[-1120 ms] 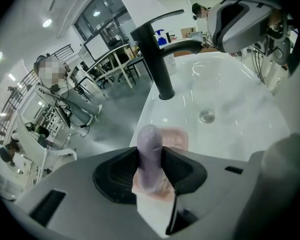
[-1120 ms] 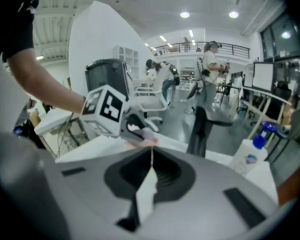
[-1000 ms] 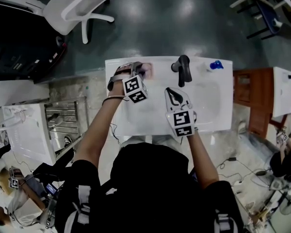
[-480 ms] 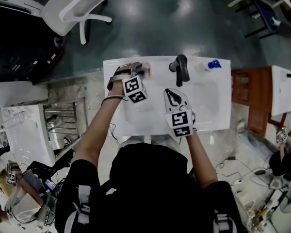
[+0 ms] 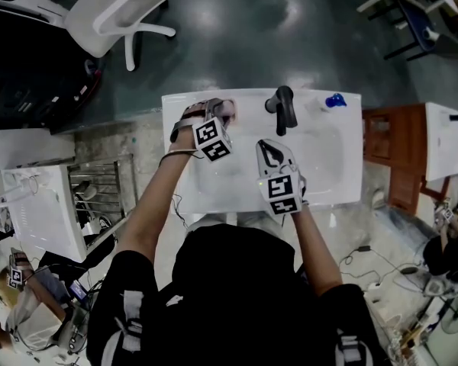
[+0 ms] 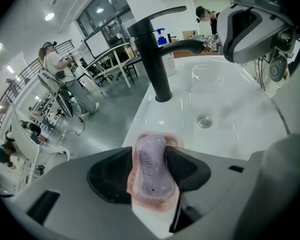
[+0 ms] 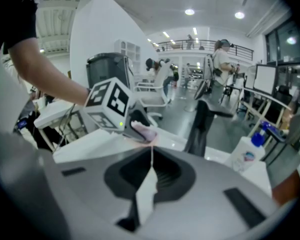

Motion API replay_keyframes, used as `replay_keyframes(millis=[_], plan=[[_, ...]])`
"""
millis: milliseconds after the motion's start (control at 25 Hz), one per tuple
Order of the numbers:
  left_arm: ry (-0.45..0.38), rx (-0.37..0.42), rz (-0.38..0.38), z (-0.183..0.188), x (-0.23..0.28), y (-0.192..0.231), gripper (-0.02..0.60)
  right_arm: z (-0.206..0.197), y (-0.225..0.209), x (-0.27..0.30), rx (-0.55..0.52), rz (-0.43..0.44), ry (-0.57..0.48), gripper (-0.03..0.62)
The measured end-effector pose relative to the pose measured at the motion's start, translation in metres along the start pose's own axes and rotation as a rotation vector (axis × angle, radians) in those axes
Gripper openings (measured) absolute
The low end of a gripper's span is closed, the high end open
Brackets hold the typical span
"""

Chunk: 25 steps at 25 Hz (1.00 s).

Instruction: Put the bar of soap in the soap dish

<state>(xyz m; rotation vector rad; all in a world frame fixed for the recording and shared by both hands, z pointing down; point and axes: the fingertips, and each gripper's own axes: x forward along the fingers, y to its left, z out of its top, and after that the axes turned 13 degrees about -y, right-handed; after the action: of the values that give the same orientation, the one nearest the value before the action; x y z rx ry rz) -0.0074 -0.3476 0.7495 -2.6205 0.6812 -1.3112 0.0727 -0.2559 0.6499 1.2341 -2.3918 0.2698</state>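
Note:
The lilac bar of soap (image 6: 151,166) lies in the pink soap dish (image 6: 173,143) at the back left corner of the white sink (image 5: 320,155). My left gripper (image 6: 150,154) straddles it, pointing steeply down. Its jaws have just been opening, and the pads stand close at the soap's two sides without squeezing it. From the head view the left gripper (image 5: 206,111) covers most of the dish (image 5: 230,108). My right gripper (image 5: 271,149) hovers over the basin, shut and empty. In the right gripper view its tips (image 7: 151,151) meet, and the left gripper (image 7: 135,123) and soap (image 7: 144,131) show beyond.
A black faucet (image 5: 284,107) stands at the sink's back middle, just right of the dish. A blue-capped bottle (image 5: 336,101) is at the back right corner. The drain (image 6: 204,121) lies in the basin. A white office chair (image 5: 114,10) stands behind the sink.
Almost nothing differs in the head view. Both grippers stay where they were, the left one over the soap dish and the right one over the basin.

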Motion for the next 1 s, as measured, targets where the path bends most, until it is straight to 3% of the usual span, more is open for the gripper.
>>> replay_keyframes(millis=[200, 560, 880, 1000], plan=[[-0.017, -0.016, 0.011, 0.003, -0.002, 0.004, 0.263, -0.001, 0.001, -0.001, -0.004, -0.002, 0.004, 0.035], [-0.037, -0.050, -0.001, 0.012, -0.015, 0.004, 0.261, 0.006, 0.000, -0.007, -0.014, -0.013, -0.010, 0.035], [-0.082, -0.138, 0.085, 0.016, -0.044, 0.012, 0.172, 0.025, -0.004, -0.014, -0.035, -0.036, -0.051, 0.035], [-0.090, -0.208, 0.112, 0.016, -0.057, 0.010, 0.134, 0.032, -0.005, -0.018, -0.041, -0.044, -0.068, 0.035]])
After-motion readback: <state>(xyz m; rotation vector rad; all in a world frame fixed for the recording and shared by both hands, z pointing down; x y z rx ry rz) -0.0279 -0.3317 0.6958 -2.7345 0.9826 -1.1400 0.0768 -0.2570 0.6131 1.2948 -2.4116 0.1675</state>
